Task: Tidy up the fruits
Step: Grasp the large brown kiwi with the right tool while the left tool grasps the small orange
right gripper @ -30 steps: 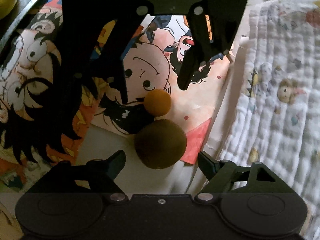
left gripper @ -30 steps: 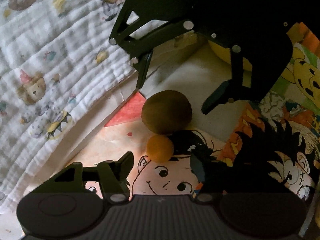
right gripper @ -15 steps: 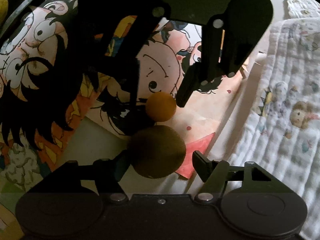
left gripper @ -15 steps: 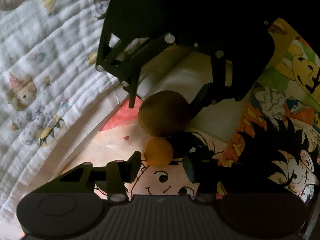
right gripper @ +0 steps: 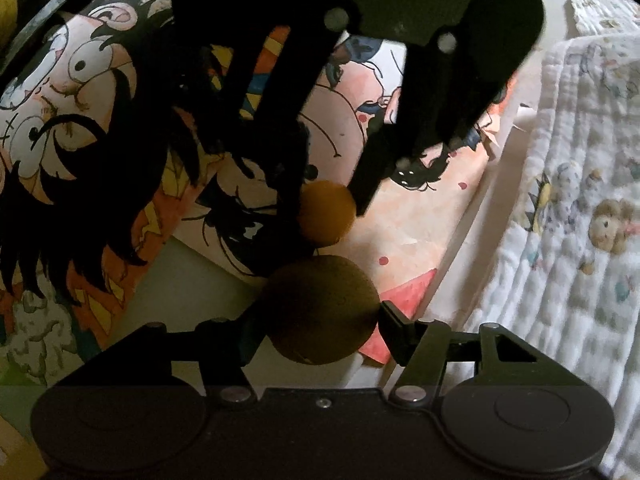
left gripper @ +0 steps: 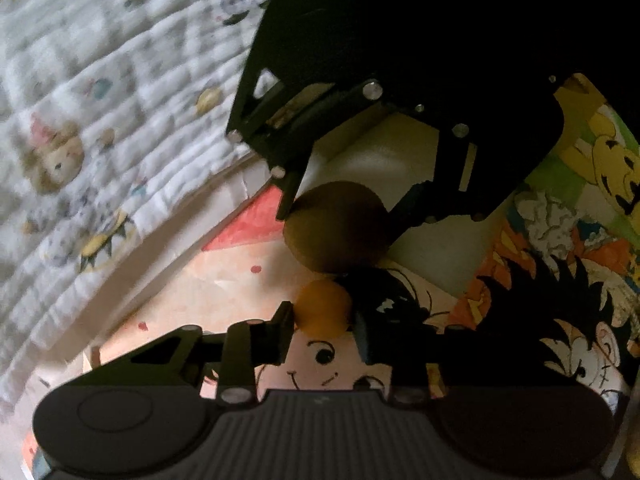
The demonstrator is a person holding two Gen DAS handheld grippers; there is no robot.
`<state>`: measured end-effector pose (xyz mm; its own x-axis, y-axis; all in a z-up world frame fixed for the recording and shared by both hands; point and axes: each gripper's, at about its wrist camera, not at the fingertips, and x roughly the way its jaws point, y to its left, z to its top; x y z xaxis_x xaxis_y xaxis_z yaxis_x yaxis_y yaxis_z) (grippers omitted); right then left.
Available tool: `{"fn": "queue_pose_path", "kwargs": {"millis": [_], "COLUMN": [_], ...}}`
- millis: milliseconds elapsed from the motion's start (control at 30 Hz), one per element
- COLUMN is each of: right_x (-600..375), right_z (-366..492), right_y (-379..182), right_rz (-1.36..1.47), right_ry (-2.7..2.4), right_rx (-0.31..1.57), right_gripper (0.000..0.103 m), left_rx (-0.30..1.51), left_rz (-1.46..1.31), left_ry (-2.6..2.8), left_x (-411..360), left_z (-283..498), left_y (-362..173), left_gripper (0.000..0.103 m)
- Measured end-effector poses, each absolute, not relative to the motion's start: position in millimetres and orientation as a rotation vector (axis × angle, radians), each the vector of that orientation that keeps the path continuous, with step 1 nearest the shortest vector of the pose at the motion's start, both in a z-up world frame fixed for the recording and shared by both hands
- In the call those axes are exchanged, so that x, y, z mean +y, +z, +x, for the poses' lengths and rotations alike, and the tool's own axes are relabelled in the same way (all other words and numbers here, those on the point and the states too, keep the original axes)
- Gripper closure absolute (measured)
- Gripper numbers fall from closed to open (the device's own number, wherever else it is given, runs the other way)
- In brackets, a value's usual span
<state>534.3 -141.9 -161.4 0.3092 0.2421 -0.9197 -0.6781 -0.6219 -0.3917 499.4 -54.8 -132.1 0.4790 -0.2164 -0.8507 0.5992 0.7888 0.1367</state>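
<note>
The brown fruit, a rounded oval with a dull, fuzzy-looking skin like a kiwi's, served as the reference point. It lay on the counter, partly on a bare pale patch and partly on the edge of a cartoon-printed sheet of flat, glossy paper. The small orange fruit, a smooth, matte near-sphere, sat just beside the brown fruit, touching or almost touching it.

The right claw straddled the brown fruit, one finger on each flank, jaws closing. In the right wrist view the pads stood at the skin on both sides; contact looked made or nearly made. The left claw bracketed the orange fruit in the same manner, its jaws closing to a narrow gap, pads against the fruit's sides. Each claw approached steeply from above, from opposite sides of the pair, so that the fingers did not collide; this placement probably allowed both fruits to be lifted at once.

A quilted white blanket, soft and puckered with printed animals, lay beyond the paper, well apart from the brown fruit. A dark curved rim with something yellow behind it showed at the far edge of the right wrist view, possibly the destination container.

Round shapes can roll; a centred grip was advisable.
</note>
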Motion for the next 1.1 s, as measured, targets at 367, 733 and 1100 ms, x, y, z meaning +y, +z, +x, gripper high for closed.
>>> {"fn": "queue_pose_path", "kwargs": {"millis": [367,733,1100], "right_x": [-141.1,-128.4,-115.3], "right_z": [528.0,496.2,458.3], "right_y": [-148.0,-134.3,-118.4], "right_rz": [-1.678,-1.624,-1.595], "right_ry": [1.377,1.386,1.388], "right_rx": [0.463,0.518,0.530], "right_gripper": [0.042,0.042,0.042], "left_rx": [1.017,1.035,1.035], "left_rz": [0.205,0.112,0.065], "left_ry": [-0.380,-0.329,-0.299], "left_x": [-21.4,2.5,15.9], "left_z": [486.8,451.8,409.1], "left_y": [-125.7,-109.6,-87.0], "left_gripper": [0.069,0.069,0.069]}}
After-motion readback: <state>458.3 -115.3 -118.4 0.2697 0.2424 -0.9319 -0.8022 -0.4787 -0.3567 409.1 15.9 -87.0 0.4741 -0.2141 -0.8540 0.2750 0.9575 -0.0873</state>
